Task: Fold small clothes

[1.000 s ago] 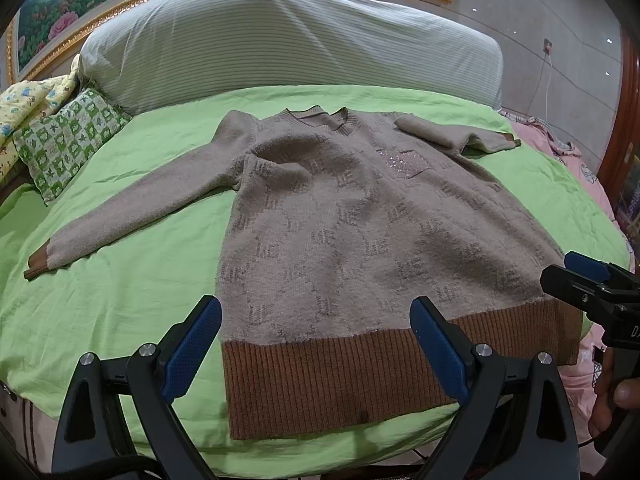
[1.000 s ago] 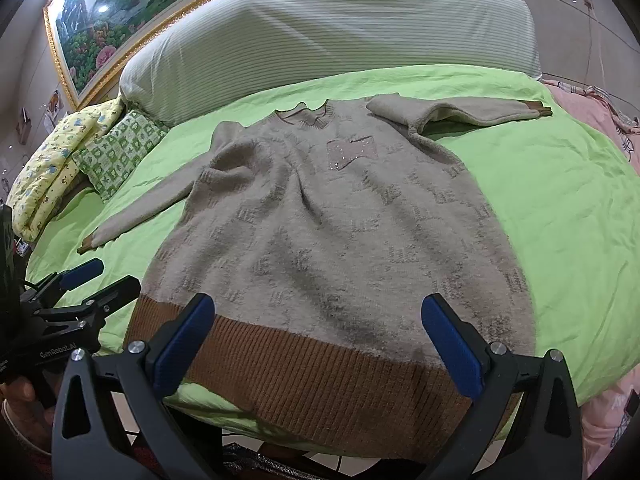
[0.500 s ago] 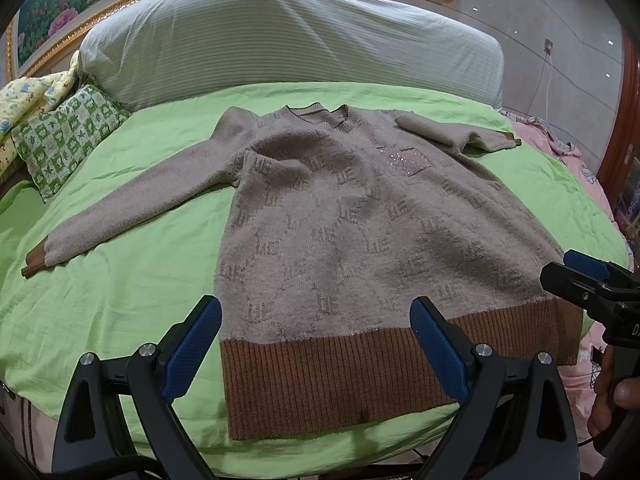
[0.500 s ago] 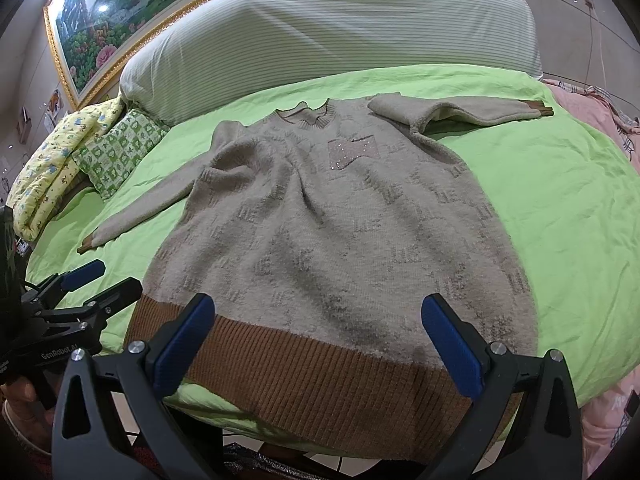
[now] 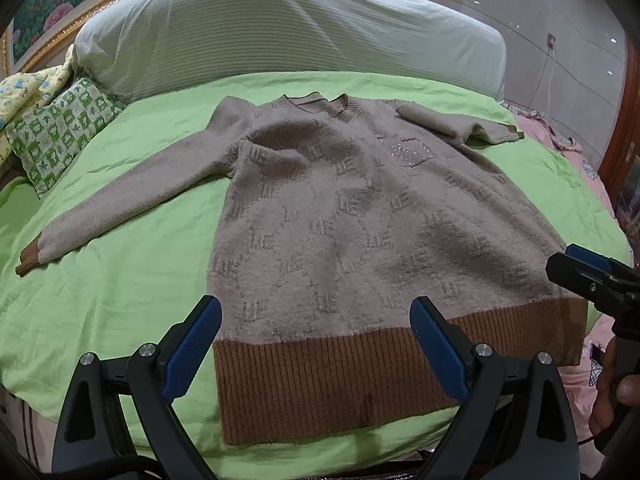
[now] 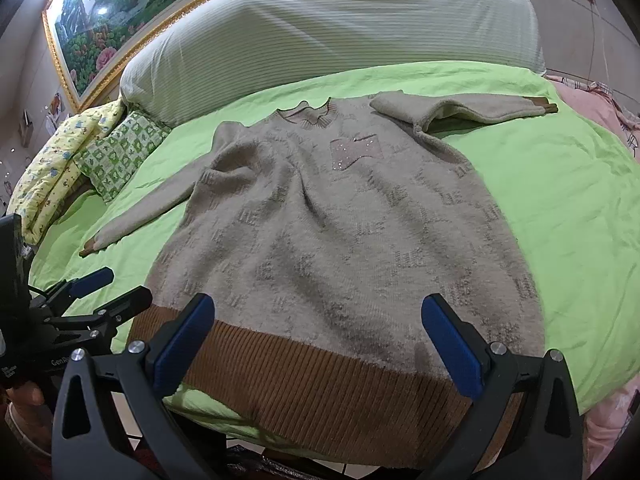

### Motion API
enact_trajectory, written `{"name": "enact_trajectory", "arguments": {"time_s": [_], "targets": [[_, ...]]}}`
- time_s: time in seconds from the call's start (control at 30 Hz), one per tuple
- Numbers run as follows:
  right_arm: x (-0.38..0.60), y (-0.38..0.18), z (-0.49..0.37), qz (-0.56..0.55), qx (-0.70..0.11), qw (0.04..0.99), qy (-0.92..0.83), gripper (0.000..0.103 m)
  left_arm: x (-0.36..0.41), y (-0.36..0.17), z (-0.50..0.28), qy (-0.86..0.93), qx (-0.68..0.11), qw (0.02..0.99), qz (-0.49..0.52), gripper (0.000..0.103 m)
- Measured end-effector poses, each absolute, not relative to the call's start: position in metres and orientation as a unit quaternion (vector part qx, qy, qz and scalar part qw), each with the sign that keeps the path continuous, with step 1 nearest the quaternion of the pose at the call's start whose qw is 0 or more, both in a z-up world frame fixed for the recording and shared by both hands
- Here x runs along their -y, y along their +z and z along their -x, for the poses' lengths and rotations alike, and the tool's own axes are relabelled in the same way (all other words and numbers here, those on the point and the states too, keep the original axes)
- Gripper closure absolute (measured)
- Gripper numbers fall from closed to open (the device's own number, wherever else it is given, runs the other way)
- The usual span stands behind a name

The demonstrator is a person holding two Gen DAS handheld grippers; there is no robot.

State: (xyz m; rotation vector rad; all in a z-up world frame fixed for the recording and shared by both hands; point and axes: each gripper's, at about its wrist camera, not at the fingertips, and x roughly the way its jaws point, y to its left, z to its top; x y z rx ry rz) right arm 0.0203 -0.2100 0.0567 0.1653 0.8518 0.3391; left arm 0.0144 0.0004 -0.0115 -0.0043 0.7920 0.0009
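Left hand-held gripper (image 5: 314, 344): I had its jaws spread wide, gripping nothing, hanging over the sweater's hem near the foot of the bed. Its blue pads (image 5: 192, 350) framed the left half of the hem band.

Right hand-held gripper (image 6: 318, 344): I held this one wide open too, with nothing between its fingers, above the right part of the hem. In the left wrist view it showed at the right edge (image 5: 592, 276), just beside the sweater's lower right corner.

Sweater (image 5: 352, 216): it lay flat and face up on the bed, neckline (image 5: 316, 105) toward the headboard end, hem toward me. Beige fuzzy knit with a repeated letter pattern.

Hem band (image 5: 360, 372): brown ribbed, reaching the bed's near edge; from the right wrist view part of it hung slightly over that edge.

Left sleeve (image 5: 132, 196): stretched out across the sheet away from the body, ending in a brown cuff (image 5: 29, 258).

Right sleeve (image 6: 460, 110): bent across near the shoulder, its brown cuff (image 6: 540, 105) pointing to the right.

Chest patch (image 6: 356, 152): a sparkly panel just below the neckline.

Bed sheet (image 5: 120, 280): bright green, lightly wrinkled, under the whole sweater.

Striped bolster (image 5: 280, 28): large, pale, lying across the head of the bed, beyond the neckline.

Checked pillow (image 5: 60, 128): green and white, at the far left, well apart from the sweater.
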Motion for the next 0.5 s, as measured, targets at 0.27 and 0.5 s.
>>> {"name": "enact_trajectory", "arguments": {"time_s": [0.27, 0.5], "targets": [[0.217, 0.059, -0.036, -0.09, -0.408, 0.894, 0.165, 0.0, -0.015, -0.005, -0.033, 0.015, -0.389, 0.921, 0.011, 0.007], [0.226, 0.068, -0.066, -0.093, -0.398, 0.898, 0.166, 0.0, -0.047, 0.008, -0.065, 0.035, -0.389, 0.92, 0.04, 0.007]]}}
